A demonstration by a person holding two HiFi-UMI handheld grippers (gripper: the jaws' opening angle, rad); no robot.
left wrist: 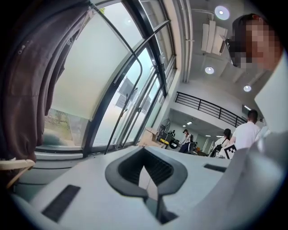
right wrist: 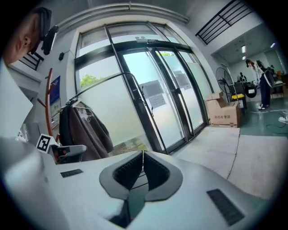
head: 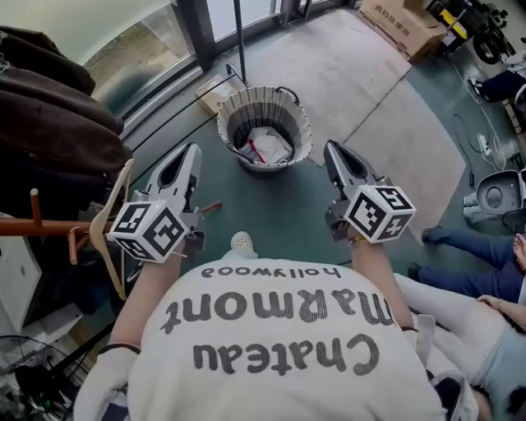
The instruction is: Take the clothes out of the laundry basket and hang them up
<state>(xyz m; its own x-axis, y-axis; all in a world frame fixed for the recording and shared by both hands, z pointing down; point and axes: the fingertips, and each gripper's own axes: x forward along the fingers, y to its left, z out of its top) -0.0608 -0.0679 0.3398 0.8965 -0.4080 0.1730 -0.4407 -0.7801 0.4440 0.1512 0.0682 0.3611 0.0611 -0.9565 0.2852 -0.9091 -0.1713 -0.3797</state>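
Nearest, the person's white printed shirt is filling the bottom of the head view, and both arms are reaching forward from it. The left gripper is pointing away over the green floor. In its own view the left gripper is showing its jaws pressing together with nothing between them. It is aiming up towards the tall windows. The right gripper is pointing the same way on the right. In its own view the right gripper is also keeping its jaws together and is carrying nothing.

Just left of the left gripper, a wooden hanger is hanging bare from an orange rail. Dark brown clothes are hanging further along on the left. They are showing again as a brown fold at the edge of the left gripper view and as a coat in the right gripper view.

Beyond both grippers and between their tips, the laundry basket is standing upright on the floor. White and red clothes are lying bunched in its bottom, and neither gripper is touching them.

To the right, another person's legs in blue trousers are stretching along the floor. Farthest away, a cardboard box is sitting at the edge of a beige mat.
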